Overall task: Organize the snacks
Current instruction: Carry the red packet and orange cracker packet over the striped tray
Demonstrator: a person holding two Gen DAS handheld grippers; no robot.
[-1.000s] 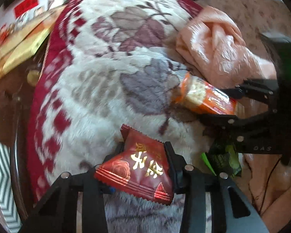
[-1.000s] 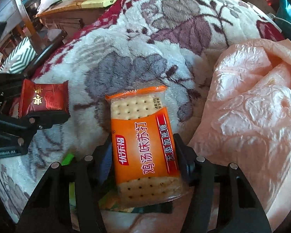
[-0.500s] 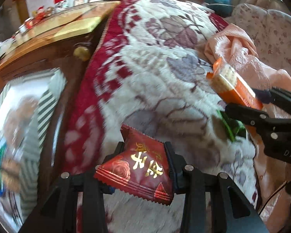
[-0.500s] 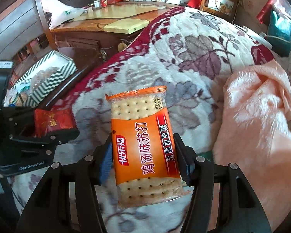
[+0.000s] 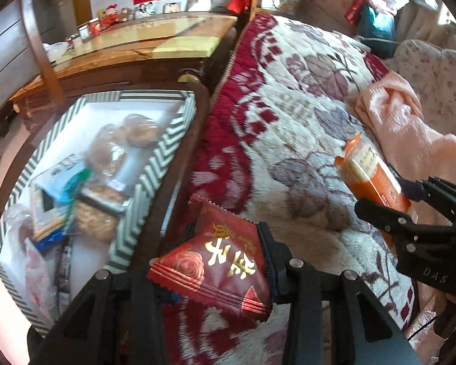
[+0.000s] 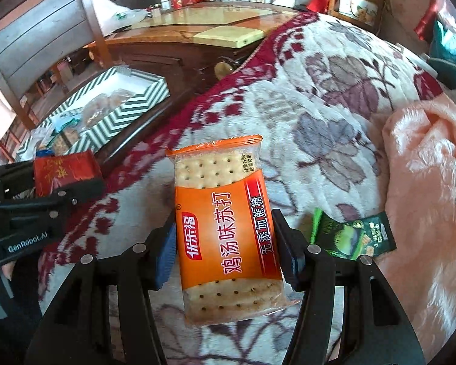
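Between my left tongs (image 5: 225,261) the red snack packet (image 5: 211,269) is clamped, its sawtooth ends sticking out on both sides and gold characters shining on the front. My right tongs (image 6: 225,246) are clamped on the orange cracker packet (image 6: 225,228), which stands upright between the two fingers; through its clear top and bottom I see the pale crackers with small holes.

One second ago both tongs were low over the bed blanket, and the left camera saw almost only the blanket. Now both are lifted and turned to the left, and the striped box (image 5: 155,164) has come into view just ahead and to the left of my left tongs. I judge that picking is finished and the carrying to the box is going on; the release is not yet done.

A little ahead and to the right of my right tongs, a green snack packet (image 6: 354,235) lies flat on the floral blanket (image 6: 334,97), next to the pink cloth (image 6: 425,182). It probably waits for the next round.

Farther to the left, the striped box sits beside the bed on a dark wooden surface. It already holds several wrapped snacks, round pale cakes and a blue and white packet, so there is still room, I think. Behind it stands the wooden desk (image 6: 197,21) with small jars.
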